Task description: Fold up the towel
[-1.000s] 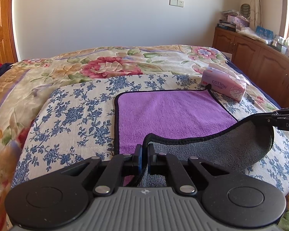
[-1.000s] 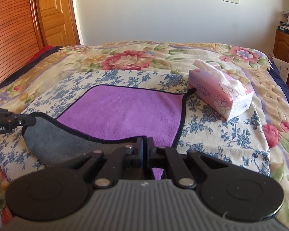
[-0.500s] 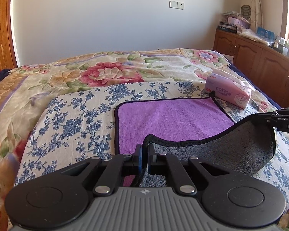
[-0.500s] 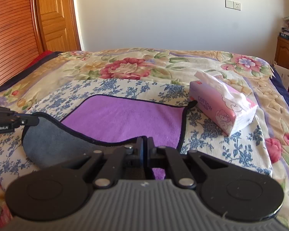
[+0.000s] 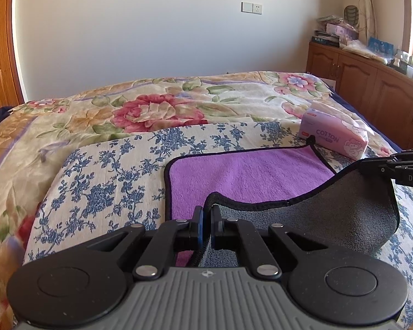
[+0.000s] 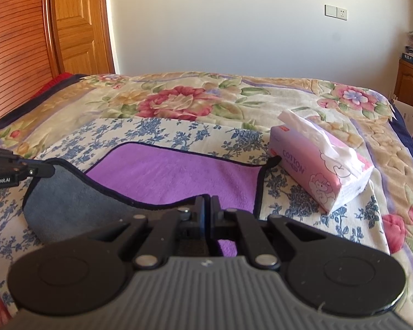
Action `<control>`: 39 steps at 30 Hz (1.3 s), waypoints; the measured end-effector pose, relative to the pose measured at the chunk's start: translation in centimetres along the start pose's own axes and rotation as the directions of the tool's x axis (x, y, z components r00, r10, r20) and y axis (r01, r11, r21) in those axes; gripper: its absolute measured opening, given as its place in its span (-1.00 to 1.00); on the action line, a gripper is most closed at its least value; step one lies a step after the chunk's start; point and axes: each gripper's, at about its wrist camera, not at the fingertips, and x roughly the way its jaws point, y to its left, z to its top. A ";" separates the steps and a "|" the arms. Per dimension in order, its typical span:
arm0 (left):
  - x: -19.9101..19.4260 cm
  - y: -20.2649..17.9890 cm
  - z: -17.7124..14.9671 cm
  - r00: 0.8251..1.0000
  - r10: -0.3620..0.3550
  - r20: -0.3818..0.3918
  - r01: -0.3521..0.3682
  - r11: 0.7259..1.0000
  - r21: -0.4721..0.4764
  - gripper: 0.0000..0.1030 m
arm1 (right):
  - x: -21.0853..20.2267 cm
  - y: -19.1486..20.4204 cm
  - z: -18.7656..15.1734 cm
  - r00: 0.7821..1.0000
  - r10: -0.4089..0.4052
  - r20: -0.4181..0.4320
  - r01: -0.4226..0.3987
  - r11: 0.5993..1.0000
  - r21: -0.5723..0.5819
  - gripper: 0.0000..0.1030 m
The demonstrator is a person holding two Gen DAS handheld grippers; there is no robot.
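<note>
A purple towel (image 5: 242,173) with a black hem and grey underside lies on a blue-flowered cloth on the bed; it also shows in the right wrist view (image 6: 176,176). My left gripper (image 5: 206,214) is shut on the towel's near left corner. My right gripper (image 6: 207,203) is shut on the near right corner. Both corners are lifted, so the near edge curls up and shows its grey side (image 5: 344,214). The right gripper also shows at the right edge of the left wrist view (image 5: 363,165). The left gripper shows at the left edge of the right wrist view (image 6: 51,170).
A pink tissue pack (image 5: 334,137) lies just past the towel's far right corner, also in the right wrist view (image 6: 319,170). The flowered bedspread (image 5: 156,110) extends to the far wall. Wooden cabinets (image 5: 371,90) stand to the right, a wooden door (image 6: 77,27) to the left.
Both grippers have risen with the near corners and the view has tilted up. The lifted grey fold stands a little higher over the purple side.
</note>
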 end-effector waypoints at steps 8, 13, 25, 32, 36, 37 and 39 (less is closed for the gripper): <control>1.1 0.5 0.6 1.000 0.012 0.006 -0.012 1.000 -0.007 -0.88 | 1.3 -0.4 0.3 1.000 0.003 -0.002 -0.003 1.000 -0.011 -0.92; 1.8 0.6 0.9 1.000 0.021 0.009 -0.021 1.000 0.001 -0.88 | 2.0 -0.7 0.4 1.000 0.002 -0.005 -0.002 1.000 -0.015 -0.92; 3.8 1.2 1.4 0.999 0.040 0.009 -0.040 0.999 0.002 -0.88 | 3.4 -1.4 1.1 1.000 0.004 0.010 -0.004 1.000 -0.025 -0.92; 4.9 1.5 1.9 0.999 0.045 0.011 -0.045 0.999 0.004 -0.88 | 4.4 -1.8 1.7 1.000 -0.002 0.023 0.003 1.000 -0.025 -0.92; 5.5 1.5 2.4 0.999 0.049 0.022 -0.049 0.999 0.004 -0.88 | 4.9 -2.1 2.1 0.999 -0.005 0.037 0.005 1.000 -0.017 -0.92; 5.7 1.6 2.5 0.998 0.050 0.025 -0.050 0.999 0.004 -0.88 | 5.0 -2.2 2.2 0.999 -0.005 0.041 0.005 1.000 -0.014 -0.92; 6.0 1.7 2.8 0.998 0.052 0.029 -0.052 0.999 0.002 -0.88 | 5.2 -2.5 2.5 0.999 -0.005 0.051 0.006 1.000 -0.007 -0.92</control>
